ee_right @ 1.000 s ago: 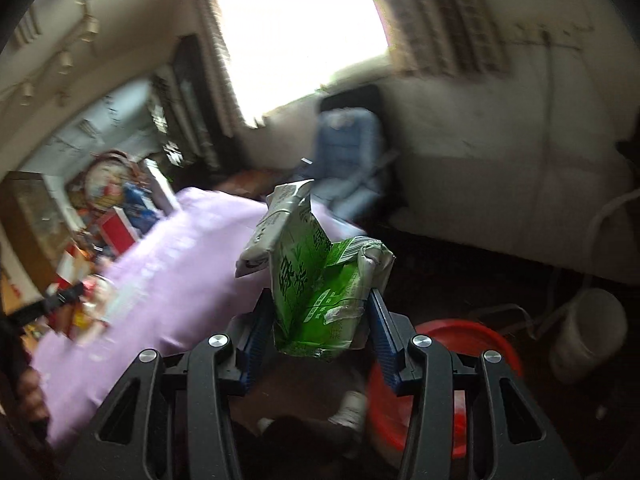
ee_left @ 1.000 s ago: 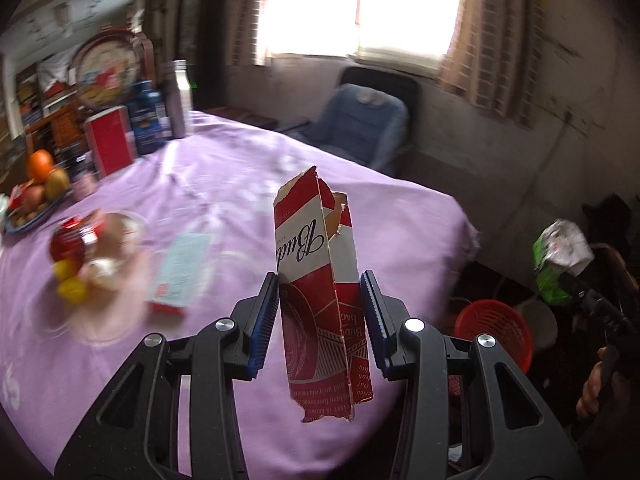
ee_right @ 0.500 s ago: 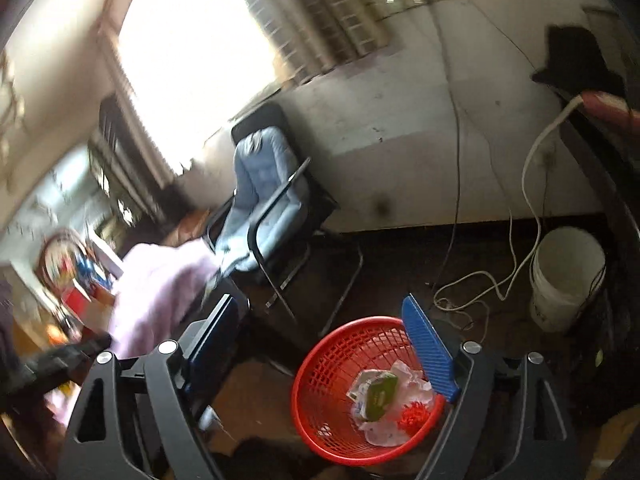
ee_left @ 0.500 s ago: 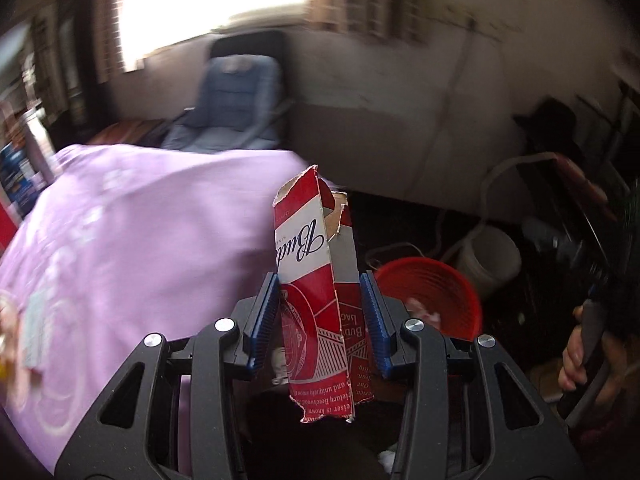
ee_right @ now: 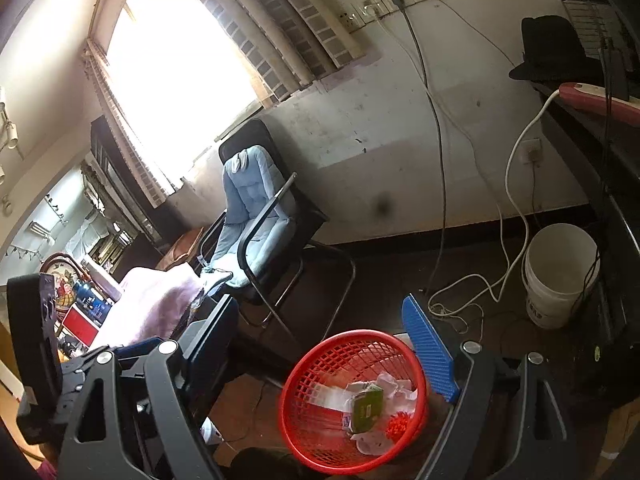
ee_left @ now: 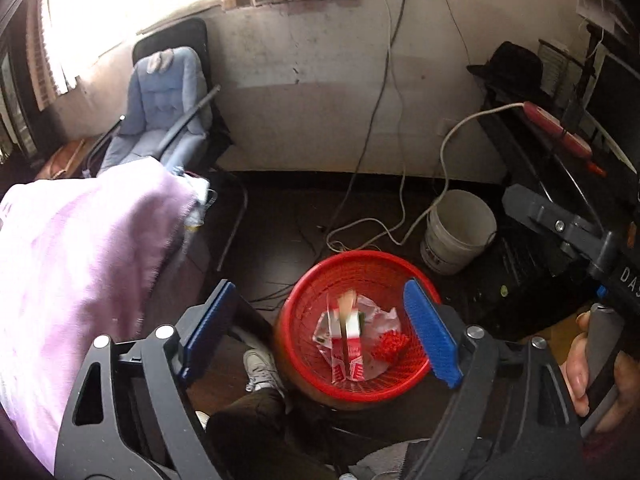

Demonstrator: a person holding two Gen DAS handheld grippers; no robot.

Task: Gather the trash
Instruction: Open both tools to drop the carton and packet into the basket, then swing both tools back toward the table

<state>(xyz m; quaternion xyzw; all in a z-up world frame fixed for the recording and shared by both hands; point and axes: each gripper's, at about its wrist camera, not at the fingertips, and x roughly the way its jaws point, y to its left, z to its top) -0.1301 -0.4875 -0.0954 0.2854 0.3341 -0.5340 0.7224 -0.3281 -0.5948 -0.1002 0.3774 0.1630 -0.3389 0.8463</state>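
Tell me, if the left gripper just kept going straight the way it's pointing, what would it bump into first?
Most likely the red basket on the floor. The left gripper stands open and empty, aimed down at it, with the red-and-white carton lying inside among other scraps. Nothing shows in between, though the depth is hard to judge.

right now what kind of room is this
Most likely a lived-in room of a home, part dining, part work corner. A cushioned chair stands by a bright curtained window, a table under a pink cloth is beside it, and a red trash basket sits on the dark floor.
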